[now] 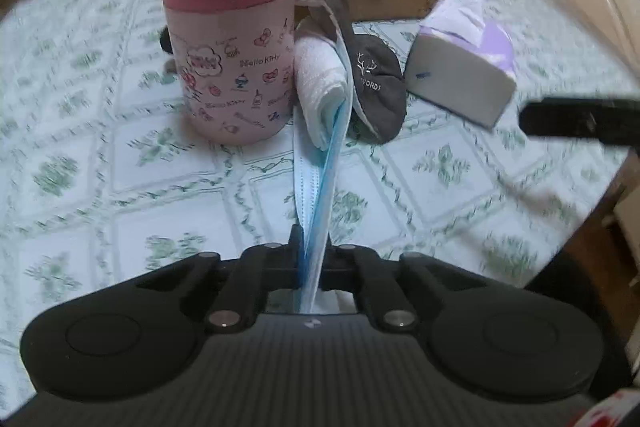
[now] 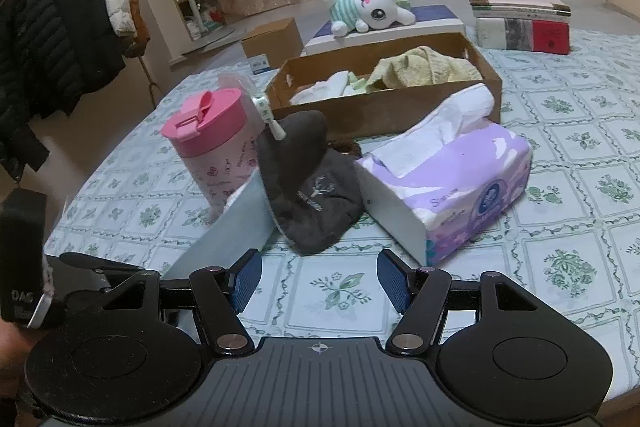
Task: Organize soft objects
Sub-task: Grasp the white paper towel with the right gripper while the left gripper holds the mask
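Meanwhile, our left gripper (image 1: 310, 259) clamps the pale blue pleated face mask (image 1: 316, 187), drawing it from beside the pink lidded cup (image 1: 230, 39); our right gripper (image 2: 320, 281) waits open, empty.

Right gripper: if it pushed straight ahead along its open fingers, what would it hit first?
Probably the bare tablecloth first, since the right gripper tilts downward. Beyond that lies the grey sock, beside the tissue pack. Depth is uncertain.

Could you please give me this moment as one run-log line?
left gripper: shut on face mask | right gripper: open, empty | cardboard box: holds cloths
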Available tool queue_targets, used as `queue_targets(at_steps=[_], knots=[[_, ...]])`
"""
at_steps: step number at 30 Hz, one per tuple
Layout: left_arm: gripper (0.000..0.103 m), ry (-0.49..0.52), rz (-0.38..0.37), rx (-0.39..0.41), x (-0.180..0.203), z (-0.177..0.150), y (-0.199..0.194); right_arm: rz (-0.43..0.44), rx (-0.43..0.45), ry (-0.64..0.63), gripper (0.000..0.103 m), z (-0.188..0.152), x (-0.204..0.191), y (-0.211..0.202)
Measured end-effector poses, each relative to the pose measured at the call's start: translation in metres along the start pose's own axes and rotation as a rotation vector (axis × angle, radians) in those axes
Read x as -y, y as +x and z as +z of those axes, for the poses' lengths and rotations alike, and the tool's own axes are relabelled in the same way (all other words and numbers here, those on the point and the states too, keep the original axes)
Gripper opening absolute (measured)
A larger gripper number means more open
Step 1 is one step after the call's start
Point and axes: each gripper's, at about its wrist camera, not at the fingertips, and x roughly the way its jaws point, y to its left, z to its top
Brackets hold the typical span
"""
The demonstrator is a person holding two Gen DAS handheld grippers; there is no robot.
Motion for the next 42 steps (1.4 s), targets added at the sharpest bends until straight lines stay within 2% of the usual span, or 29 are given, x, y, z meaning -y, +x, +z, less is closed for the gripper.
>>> queue_targets(at_steps=[8, 13, 16, 19, 22, 23, 24, 25, 29, 32, 37, 42], knots=[[0.0, 0.245, 0.132, -0.024, 0.003, -0.033, -0.04, 0.038, 0.003, -0.024, 0.064, 0.001, -0.014, -0.002], [0.0, 0.309, 0.216, -0.023, -0.008, -0.05, -0.063, 0.073, -0.004, -0.042, 0.064, 0.001, -0.028, 0.003], [0.0, 0.296, 0.245, -0.006, -0.019, -0.053, -0.071, 0.111, -0.011, -0.065, 0.064, 0.003, -0.04, 0.01], [0.0, 0.165, 0.147, 0.036, -0.039, -0.051, -0.08, 0.145, -0.03, -0.117, 0.064, 0.005, -0.055, 0.021], [0.0, -0.013, -0.021, 0.074, -0.06, -0.047, -0.082, 0.169, -0.056, -0.136, 0.064, 0.004, -0.063, 0.034], [0.0, -0.046, -0.053, 0.084, -0.064, -0.046, -0.081, 0.167, -0.061, -0.136, 0.064, 0.004, -0.064, 0.038], [0.0, -0.037, -0.061, 0.086, -0.063, -0.045, -0.08, 0.161, -0.064, -0.139, 0.064, 0.005, -0.065, 0.041], [0.0, 0.008, -0.048, 0.084, -0.058, -0.043, -0.078, 0.158, -0.064, -0.138, 0.064, 0.005, -0.066, 0.043], [0.0, 0.306, 0.047, 0.054, -0.025, -0.045, -0.066, 0.12, -0.051, -0.121, 0.064, 0.007, -0.061, 0.043], [0.0, 0.471, 0.062, 0.059, -0.006, -0.047, -0.057, 0.094, -0.037, -0.078, 0.064, 0.008, -0.048, 0.038], [0.0, 0.655, 0.036, 0.093, 0.012, -0.052, -0.055, 0.101, -0.026, -0.094, 0.064, 0.016, -0.043, 0.036], [0.0, 0.778, 0.009, 0.089, 0.025, -0.064, -0.051, 0.188, -0.035, -0.194, 0.064, 0.023, -0.059, 0.042]])
